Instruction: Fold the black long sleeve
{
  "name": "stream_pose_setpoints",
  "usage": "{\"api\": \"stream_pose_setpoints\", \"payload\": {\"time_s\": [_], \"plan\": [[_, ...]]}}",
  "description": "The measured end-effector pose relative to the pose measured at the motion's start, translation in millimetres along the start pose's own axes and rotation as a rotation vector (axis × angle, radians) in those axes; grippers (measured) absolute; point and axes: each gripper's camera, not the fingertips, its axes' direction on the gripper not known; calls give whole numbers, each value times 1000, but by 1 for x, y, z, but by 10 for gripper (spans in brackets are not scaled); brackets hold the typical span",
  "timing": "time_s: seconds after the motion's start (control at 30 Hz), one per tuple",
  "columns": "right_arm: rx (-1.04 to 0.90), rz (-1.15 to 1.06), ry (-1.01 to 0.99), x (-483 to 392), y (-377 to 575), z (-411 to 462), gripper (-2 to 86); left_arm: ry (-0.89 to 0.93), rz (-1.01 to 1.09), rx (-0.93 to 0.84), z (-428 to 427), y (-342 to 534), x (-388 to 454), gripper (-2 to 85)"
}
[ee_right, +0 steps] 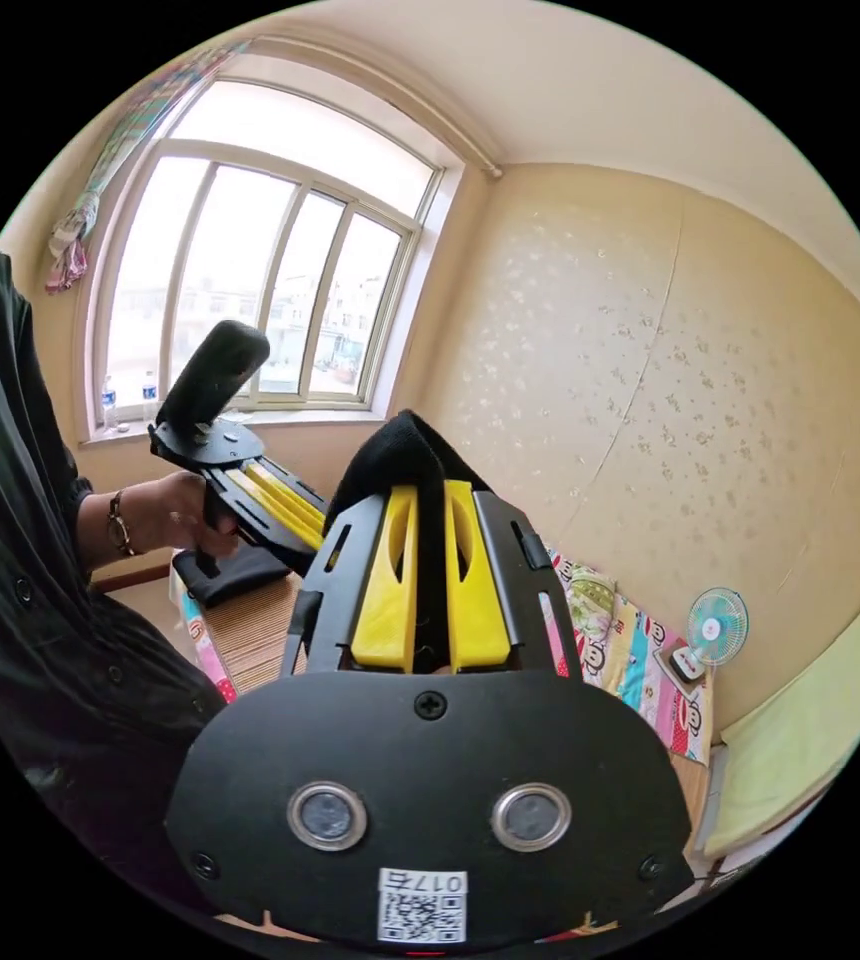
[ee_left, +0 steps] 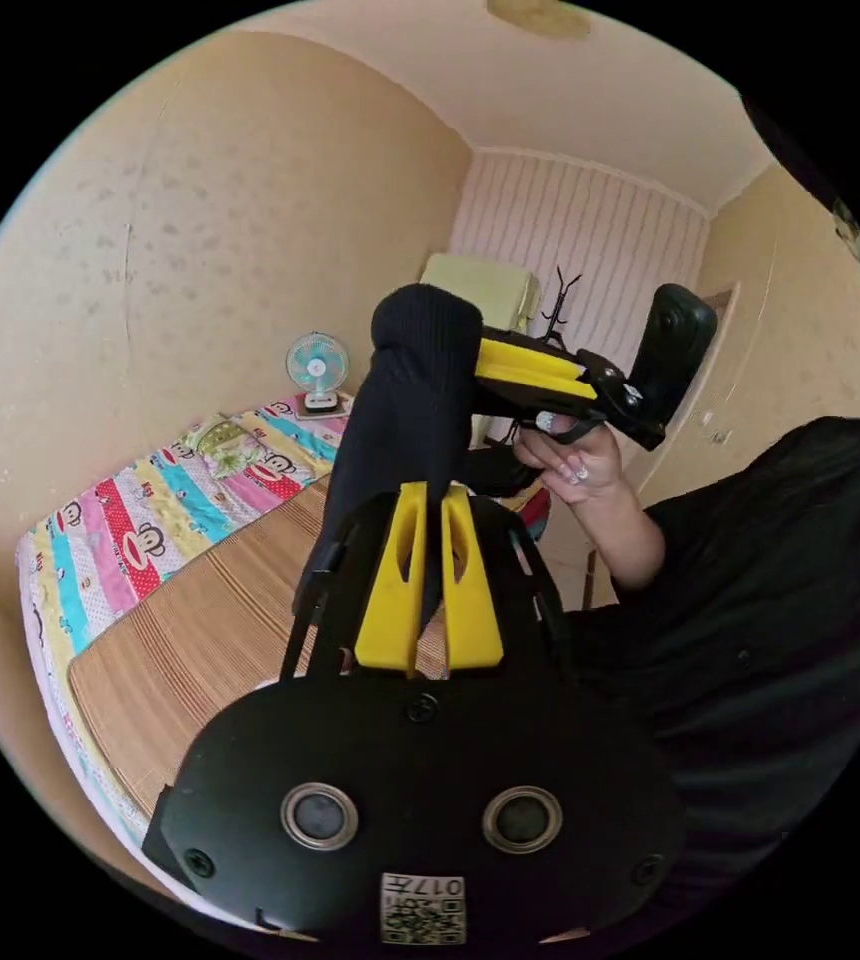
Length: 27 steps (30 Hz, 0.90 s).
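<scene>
Black long sleeve [ee_left: 405,420] stretched between left gripper [ee_left: 428,500], right gripper [ee_right: 430,495]

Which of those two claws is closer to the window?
Left, most likely. In the right gripper view, the left claw lies between the camera and the window, and the right claw is farther back. Both are clamped on the black long sleeve.

A bed [ee_left: 200,640] with a woven mat sits at the lower left of the left gripper view, a cartoon-print sheet [ee_left: 140,530] along its edge. A small fan [ee_left: 317,368] stands near the wall. A large window [ee_right: 250,290] occupies the upper left of the right gripper view.
</scene>
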Motion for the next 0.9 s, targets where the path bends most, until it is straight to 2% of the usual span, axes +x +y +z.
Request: {"api": "stream_pose_setpoints", "payload": {"time_s": [0.03,0.1,0.2,0.3,0.37,0.47,0.53,0.57,0.67,0.77,0.8,0.9], "plan": [[7,17,-21,8,4,-2,55,90,-36,54,-11,-1,-12,12],[23,108,-224,41,29,-6,56,345,-106,238,-47,-9,-55,5],[-11,238,-444,71,79,7,32,423,-30,275,-72,-36,-65,3],[-67,385,-497,71,125,34,39,596,2,284,-85,-58,-72,3],[-69,431,-577,57,134,53,62,642,-31,295,-93,-69,-77,3],[-121,451,-671,20,124,97,116,634,4,270,-108,-86,-66,3],[-148,389,-739,-6,112,122,110,619,28,255,-119,-94,-56,3],[-153,348,-731,-17,105,130,71,606,36,254,-128,-96,-51,3],[-173,354,-459,-4,88,122,37,539,86,266,-168,-92,-36,3],[-72,345,-233,15,59,81,29,359,125,244,-215,-71,-13,3],[-22,325,-186,17,47,64,28,252,91,245,-228,-57,-4,3],[116,286,-177,18,24,26,25,133,-39,291,-241,-8,14,2]]}}
